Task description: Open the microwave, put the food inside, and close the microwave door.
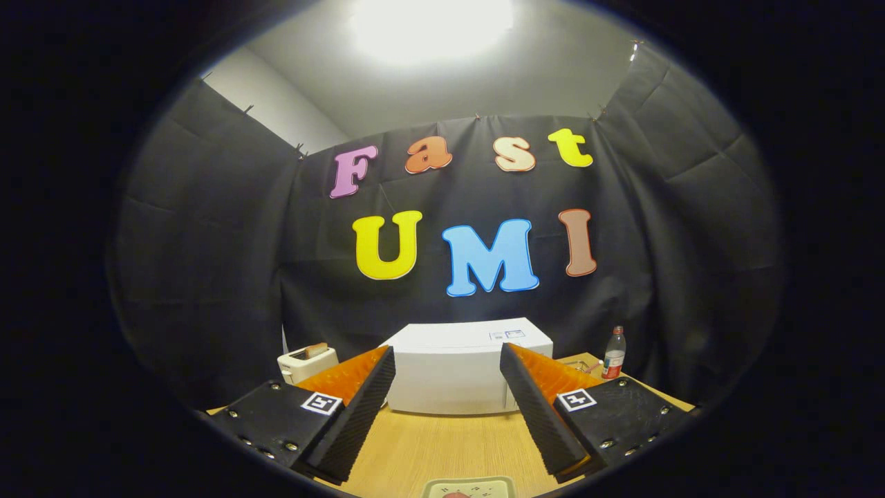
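Tool point(448, 377) spread, microwave point(453, 370) beyond

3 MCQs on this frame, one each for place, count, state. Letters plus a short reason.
1. Where is the microwave?
A. on the wooden table, beyond the fingers
B. between the fingers, touching both
C. on the floor

2. How many bottles stand on the table?
A. none
B. one
C. three

3. How is the gripper set?
A. shut on the toaster
B. shut on the plate
C. open, holding nothing

Key: 1 A, the white microwave sits on the tabletop ahead of the fingertips, apart from them. 2 B, a single bottle with a red cap stands to the microwave's right. 3 C, the fingers are spread wide with bare table between them; the toaster stands off beside the microwave and the plate lies below the gripper.
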Motion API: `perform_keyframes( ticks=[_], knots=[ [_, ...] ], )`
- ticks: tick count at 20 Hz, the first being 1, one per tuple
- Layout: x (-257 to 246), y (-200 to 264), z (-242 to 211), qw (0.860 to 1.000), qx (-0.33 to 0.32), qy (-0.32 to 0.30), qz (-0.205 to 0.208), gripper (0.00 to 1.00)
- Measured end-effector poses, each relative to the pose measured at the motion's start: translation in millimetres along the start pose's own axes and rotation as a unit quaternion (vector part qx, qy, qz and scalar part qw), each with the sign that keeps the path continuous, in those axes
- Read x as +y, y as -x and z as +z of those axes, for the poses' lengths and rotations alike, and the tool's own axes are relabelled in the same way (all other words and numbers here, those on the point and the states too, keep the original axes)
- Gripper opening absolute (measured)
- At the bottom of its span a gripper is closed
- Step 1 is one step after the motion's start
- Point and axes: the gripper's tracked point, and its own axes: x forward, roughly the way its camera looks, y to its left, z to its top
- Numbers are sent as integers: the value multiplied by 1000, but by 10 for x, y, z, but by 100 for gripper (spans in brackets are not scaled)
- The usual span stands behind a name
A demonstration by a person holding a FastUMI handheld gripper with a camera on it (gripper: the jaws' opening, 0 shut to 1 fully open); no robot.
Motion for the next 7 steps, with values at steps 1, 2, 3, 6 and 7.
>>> perform_keyframes(
  ticks=[1, 2, 3, 6, 7],
  knots=[
    [-11, 10, -37, 1000, 5, -2, -1, 97],
    [-23, 16, -46, 1000, 7, -5, -2, 97],
    [-28, 21, -29, 1000, 7, -8, -3, 97],
    [-68, 58, 32, 1000, -2, -6, -6, 97],
    [-91, 66, 47, 1000, -4, -4, -8, 97]
  ],
)
